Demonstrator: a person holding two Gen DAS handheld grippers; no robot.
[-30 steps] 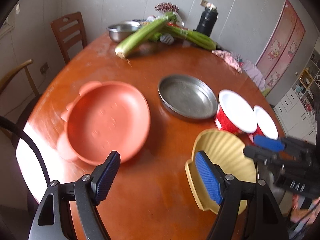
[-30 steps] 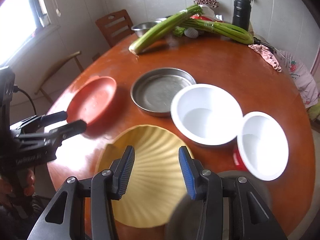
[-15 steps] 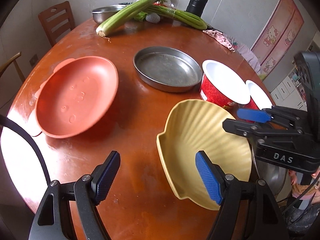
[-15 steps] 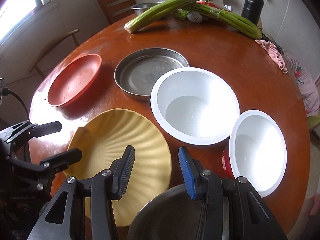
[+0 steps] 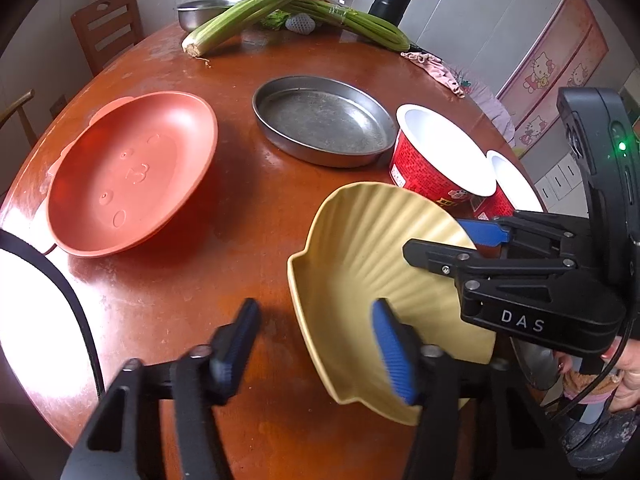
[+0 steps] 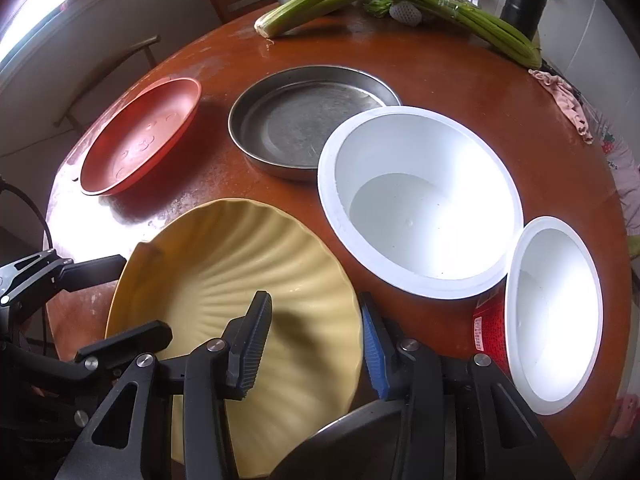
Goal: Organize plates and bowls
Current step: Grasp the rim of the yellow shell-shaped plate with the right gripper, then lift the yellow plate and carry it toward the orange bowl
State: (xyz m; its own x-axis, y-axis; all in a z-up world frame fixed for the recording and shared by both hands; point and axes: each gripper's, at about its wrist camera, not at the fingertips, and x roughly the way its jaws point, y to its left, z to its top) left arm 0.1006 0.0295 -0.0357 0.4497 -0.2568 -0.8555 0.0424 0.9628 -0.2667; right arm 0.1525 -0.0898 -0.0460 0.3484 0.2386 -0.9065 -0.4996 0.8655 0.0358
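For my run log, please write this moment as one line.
left gripper: open, astride yellow shell plate rim | right gripper: open, astride opposite rim | orange plate, steel pan, two white bowls: untouched

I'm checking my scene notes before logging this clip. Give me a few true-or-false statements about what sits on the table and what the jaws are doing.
1. The yellow shell plate lies nearest both grippers. True.
2. The metal pan holds celery. False: it is empty; the celery lies at the far edge.
3. Two white-lined red bowls stand side by side. True.
4. The orange plate is stacked on the yellow one. False: they lie apart.
5. The right gripper has its jaws shut. False: open.
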